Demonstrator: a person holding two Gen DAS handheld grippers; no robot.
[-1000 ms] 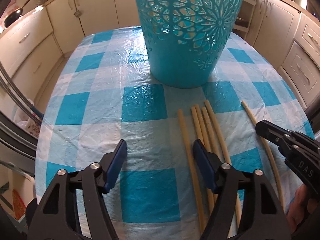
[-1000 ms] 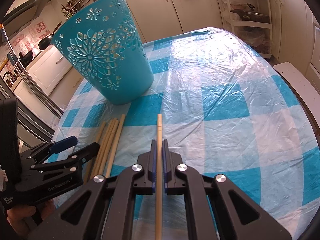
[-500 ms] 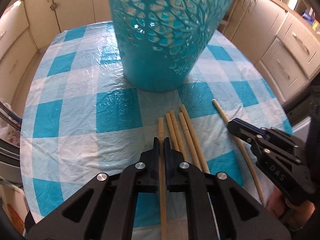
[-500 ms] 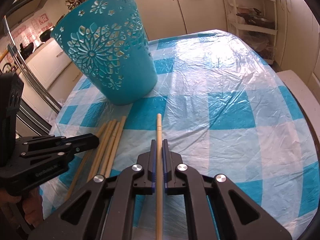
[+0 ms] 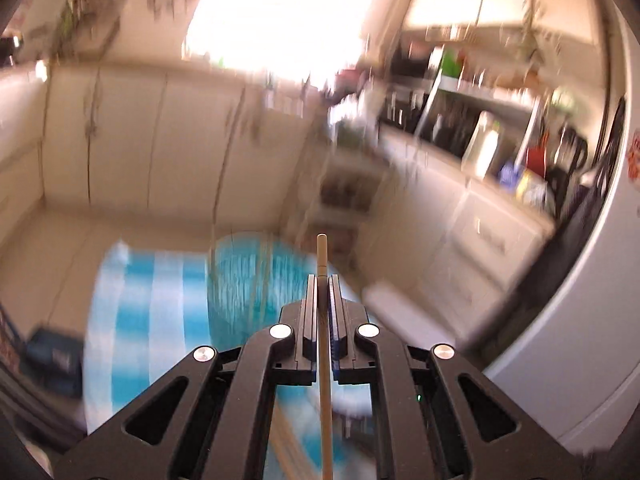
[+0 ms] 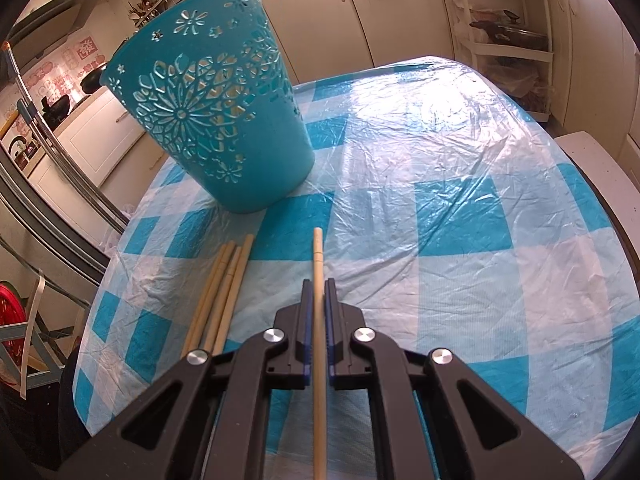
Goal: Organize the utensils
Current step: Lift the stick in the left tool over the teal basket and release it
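Chopsticks fill both grippers: the left gripper [image 5: 321, 280] has its fingers clamped on one chopstick [image 5: 322, 256] high above the checked tabletop [image 5: 120, 320], while the right gripper [image 6: 318, 284] pinches another [image 6: 318, 256] low over it, beside four loose chopsticks [image 6: 224, 292] near the turquoise basket [image 6: 208, 120].

Basket [image 6: 208, 120] stands on table [image 6: 480, 208]; loose chopsticks [image 6: 220, 292] lie before it.
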